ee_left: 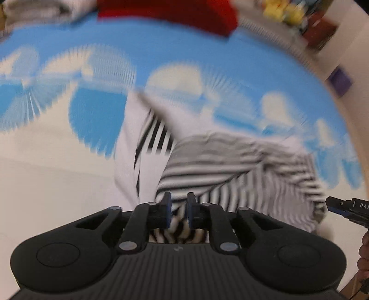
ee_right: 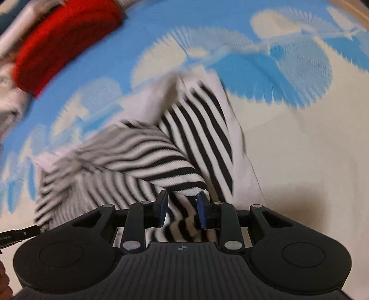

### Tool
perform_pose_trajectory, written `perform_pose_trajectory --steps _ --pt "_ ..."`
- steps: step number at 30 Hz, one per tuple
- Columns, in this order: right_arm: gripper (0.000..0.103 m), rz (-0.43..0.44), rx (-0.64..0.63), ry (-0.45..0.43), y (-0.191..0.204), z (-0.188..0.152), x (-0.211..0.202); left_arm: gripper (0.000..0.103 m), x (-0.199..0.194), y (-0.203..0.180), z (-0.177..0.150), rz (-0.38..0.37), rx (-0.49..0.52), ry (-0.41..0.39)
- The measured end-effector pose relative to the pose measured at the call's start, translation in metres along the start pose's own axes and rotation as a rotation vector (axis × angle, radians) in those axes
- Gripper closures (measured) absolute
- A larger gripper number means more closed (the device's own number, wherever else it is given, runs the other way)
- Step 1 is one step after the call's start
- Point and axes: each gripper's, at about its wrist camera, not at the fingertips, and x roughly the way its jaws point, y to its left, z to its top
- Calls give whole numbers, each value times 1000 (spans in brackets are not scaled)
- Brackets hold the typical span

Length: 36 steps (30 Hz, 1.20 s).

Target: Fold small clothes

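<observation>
A black-and-white striped garment [ee_left: 242, 166] [ee_right: 138, 157] with white panels lies partly folded on a blue-and-cream patterned sheet [ee_left: 57, 184] [ee_right: 299, 161]. In the left wrist view, my left gripper [ee_left: 179, 207] is at the garment's near edge, with striped cloth bunched between its blue pads. The right gripper [ee_right: 182, 207] holds another part of the near edge, its pads standing wider around a thicker bunch. Each gripper's tip shows in the other's view: the right gripper [ee_left: 346, 207] at the far right, the left gripper [ee_right: 20, 233] at the far left. Both views are blurred.
A folded red cloth [ee_left: 170, 13] [ee_right: 62, 41] lies at the far side of the sheet. Yellow toys [ee_left: 281, 11] and small boxes [ee_left: 320, 32] sit beyond its far right corner. A hand [ee_left: 364, 253] shows at the right edge.
</observation>
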Motion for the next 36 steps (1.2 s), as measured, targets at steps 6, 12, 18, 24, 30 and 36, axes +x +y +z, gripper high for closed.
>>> perform_pose_trajectory --steps 6,12,18,24,30,36 --pt "66 18 -63 -269 4 -20 -111 77 -97 -6 -43 0 80 -200" --pt "66 73 -119 -366 -23 -86 -193 77 -164 13 -124 -58 137 -214" --pt "92 46 -113 -323 -63 -155 -202 81 -170 40 -184 -60 39 -143" --pt "91 8 -38 -204 -88 -193 -184 82 -161 57 -218 19 -71 1" --pt "78 -38 -22 -88 -104 -216 -160 82 -143 77 -239 5 -130 -10" --pt "67 -86 2 10 -124 -222 -134 77 -123 83 -235 52 -183 51"
